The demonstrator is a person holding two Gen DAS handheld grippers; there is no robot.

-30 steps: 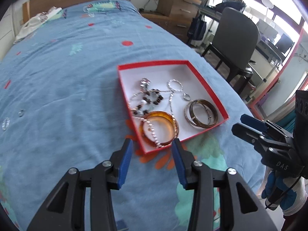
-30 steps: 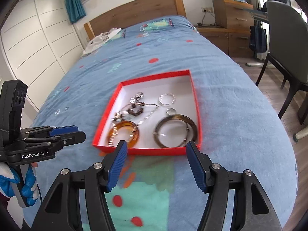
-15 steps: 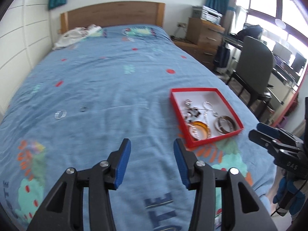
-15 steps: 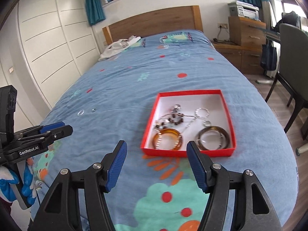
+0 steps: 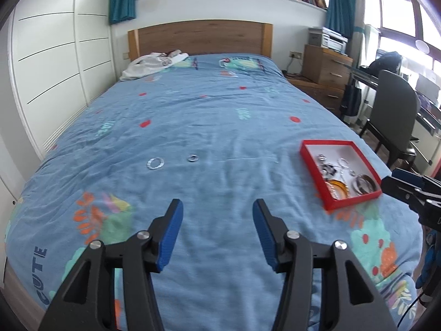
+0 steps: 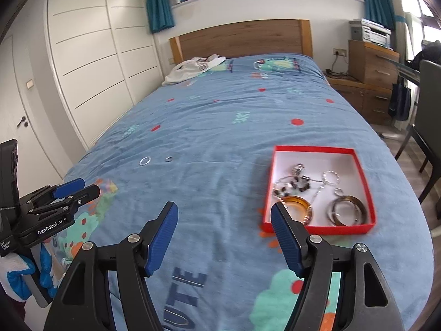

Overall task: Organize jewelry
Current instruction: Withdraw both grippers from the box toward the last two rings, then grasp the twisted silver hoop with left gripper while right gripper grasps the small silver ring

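Note:
A red box (image 6: 317,227) with a white inside lies on the blue bedspread, right of centre. It holds an amber bangle (image 6: 299,207), dark bangles (image 6: 347,211) and a beaded chain (image 6: 292,186). In the left wrist view the box (image 5: 352,202) sits far right. Two loose silver rings lie apart on the cover: a larger one (image 5: 155,163) and a small one (image 5: 193,158). My left gripper (image 5: 217,207) hovers above the bed short of them, jaws opening, nothing between. My right gripper (image 6: 224,209) hangs left of the box's near corner, jaws opening, empty.
A white garment (image 5: 154,63) lies by the wooden headboard (image 5: 201,37). A dark chair (image 5: 394,115) and wooden drawers (image 5: 325,64) stand right of the bed, white wardrobe doors (image 6: 91,63) left. A blue-gloved hand (image 6: 19,281) holds the left gripper.
Both grippers have pulled back and risen from the red box, which now looks smaller. The left view swung left, bringing the loose rings into sight. Both pairs of jaws stand wider.

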